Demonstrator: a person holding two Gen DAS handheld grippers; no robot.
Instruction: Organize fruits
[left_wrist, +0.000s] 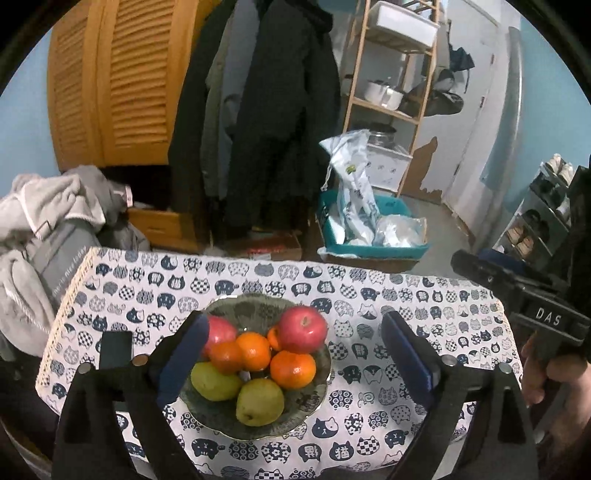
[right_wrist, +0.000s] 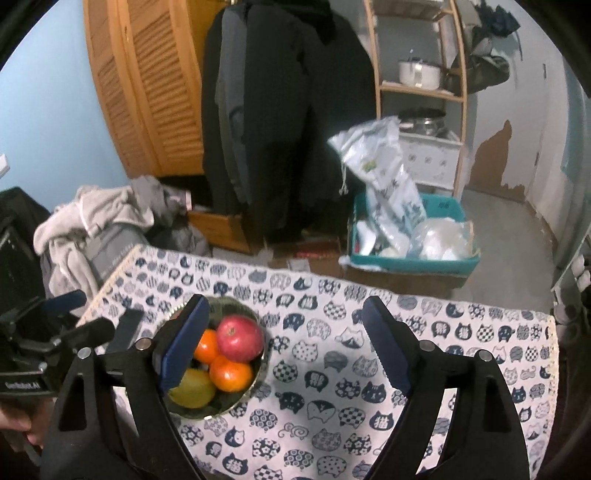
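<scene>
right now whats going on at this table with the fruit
A person holds a pair of tongs in each hand over a table with a cat-print cloth. Both the left tongs and right tongs are open and hold nothing. All the fruit sits piled in one bowl: red apples, oranges and green pears. Nothing is picked up yet.

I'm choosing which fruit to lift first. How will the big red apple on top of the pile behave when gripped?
The round red apple looks firm and glossy, so probably slippery. It rests on orange mandarins, which may roll once it is lifted from the green dish.
</scene>
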